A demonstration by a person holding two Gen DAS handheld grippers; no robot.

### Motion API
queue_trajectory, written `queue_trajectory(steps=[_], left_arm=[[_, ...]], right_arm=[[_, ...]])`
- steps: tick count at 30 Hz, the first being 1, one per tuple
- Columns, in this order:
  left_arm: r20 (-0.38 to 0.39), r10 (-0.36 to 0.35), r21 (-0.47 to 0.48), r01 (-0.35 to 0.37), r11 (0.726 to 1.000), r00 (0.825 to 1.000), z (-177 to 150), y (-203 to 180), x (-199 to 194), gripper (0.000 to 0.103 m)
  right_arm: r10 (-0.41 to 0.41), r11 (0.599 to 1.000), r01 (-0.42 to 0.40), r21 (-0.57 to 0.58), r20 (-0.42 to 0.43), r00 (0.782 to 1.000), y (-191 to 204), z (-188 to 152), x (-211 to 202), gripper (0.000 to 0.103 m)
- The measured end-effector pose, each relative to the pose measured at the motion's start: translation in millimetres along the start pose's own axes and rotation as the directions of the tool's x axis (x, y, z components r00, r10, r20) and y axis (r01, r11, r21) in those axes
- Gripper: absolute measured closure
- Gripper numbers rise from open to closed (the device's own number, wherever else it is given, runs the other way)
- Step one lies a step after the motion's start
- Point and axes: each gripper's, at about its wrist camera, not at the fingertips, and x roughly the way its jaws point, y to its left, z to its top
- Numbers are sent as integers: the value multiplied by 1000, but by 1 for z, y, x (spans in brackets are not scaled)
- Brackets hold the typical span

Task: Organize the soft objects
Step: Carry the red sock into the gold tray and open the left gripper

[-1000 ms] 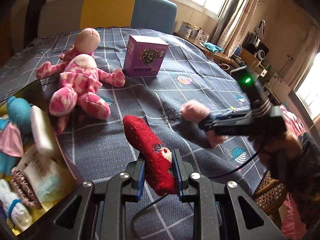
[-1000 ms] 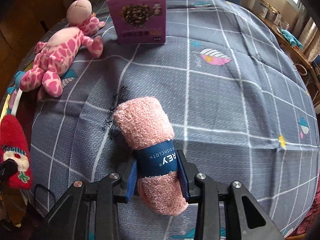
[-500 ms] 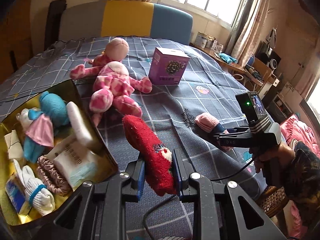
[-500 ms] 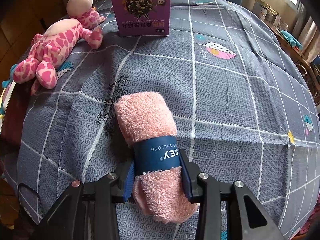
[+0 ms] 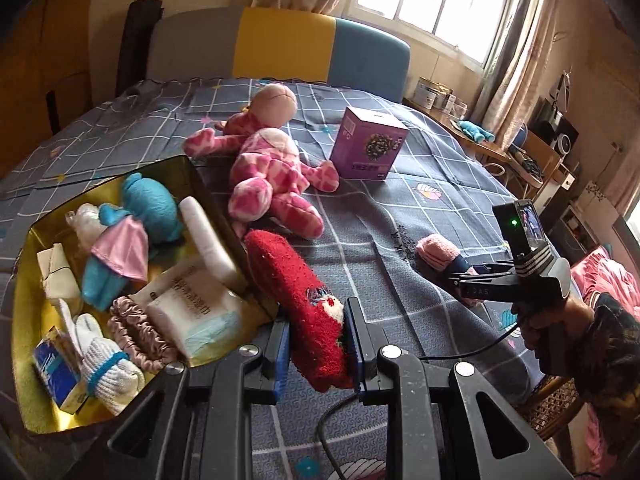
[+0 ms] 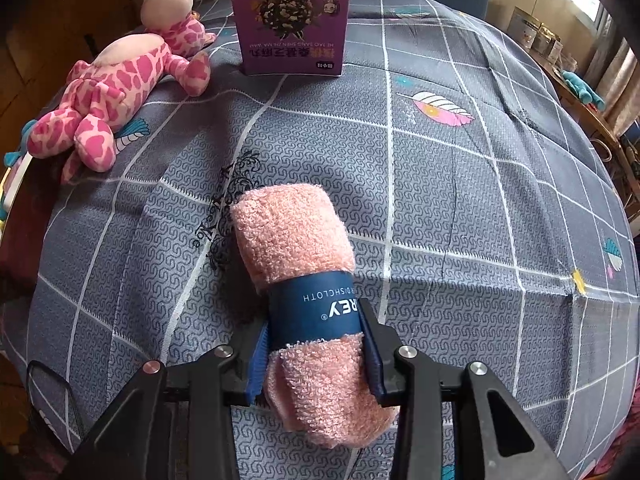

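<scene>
Your left gripper (image 5: 316,346) is clamping a red sock (image 5: 296,300) beside the gold box's (image 5: 36,408) near edge. Your right gripper (image 6: 316,354) is gripping the pink rolled towel (image 6: 296,256), which is lying mid-bed (image 6: 460,200).

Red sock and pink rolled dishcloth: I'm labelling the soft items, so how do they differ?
The red sock is deep red with a small face motif; the pink rolled dishcloth is pale pink with a navy paper band. The sock hangs clear of the bedspread; the dishcloth lies on it. Both are fuzzy, each pinched in a claw.
</scene>
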Motion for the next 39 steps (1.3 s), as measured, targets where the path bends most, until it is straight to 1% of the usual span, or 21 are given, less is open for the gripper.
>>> queue_trajectory(steps=[5,7,11,14,16,19,21,23,25,29,31,32,33,35,38,39], left_arm=[[6,29,-35,-29,999,1000,-4,18,-8,78],[15,51,-55,-51,997,999,-6,29,-14,78],[29,109,-133,-104,986,994,-10,64,-30,78],[45,163,-228,-148,962,986,-14,100,-48,78],[51,188,-307,-164,938,981,-17,127,-59,78],[60,204,-396,-164,903,977,-21,156,-69,78],[65,187,-434,-141,890,980,-21,166,-70,78],[65,168,-436,-124,891,984,-19,167,-67,78],[62,167,-401,-129,907,984,-13,162,-60,78],[18,137,-354,-122,927,990,-3,152,-35,78],[0,131,-325,-124,938,991,2,147,-22,78],[-13,142,-309,-139,941,990,3,146,-14,78],[-37,153,-305,-157,939,987,3,146,-5,78],[-82,151,-315,-169,934,985,2,153,13,78],[-135,215,-297,-247,923,967,-4,163,31,76],[-139,220,-300,-252,920,966,-5,165,32,74]], right_arm=[[-17,1000,18,-23,11,1000,3,-2,-2,64],[-21,999,21,-28,14,1000,4,-4,-3,64],[-25,999,25,-31,16,1000,4,-5,-5,64],[-30,999,31,-36,17,999,6,-6,-6,64],[-32,999,33,-37,18,999,6,-6,-6,64],[-33,999,33,-39,18,999,7,-6,-7,64],[-33,999,34,-40,18,999,7,-6,-7,64],[-33,999,34,-41,18,999,7,-6,-7,64],[-34,999,35,-41,18,999,6,-6,-7,64],[-33,999,34,-40,19,999,7,-5,-7,64],[-34,999,34,-40,19,999,6,-5,-7,64],[-33,999,34,-40,18,999,6,-5,-7,64],[-33,999,34,-39,18,999,6,-5,-7,64],[-33,999,33,-38,18,999,7,-5,-7,64],[-34,999,34,-39,19,999,7,-5,-7,64],[-33,999,34,-38,19,999,7,-5,-6,64]])
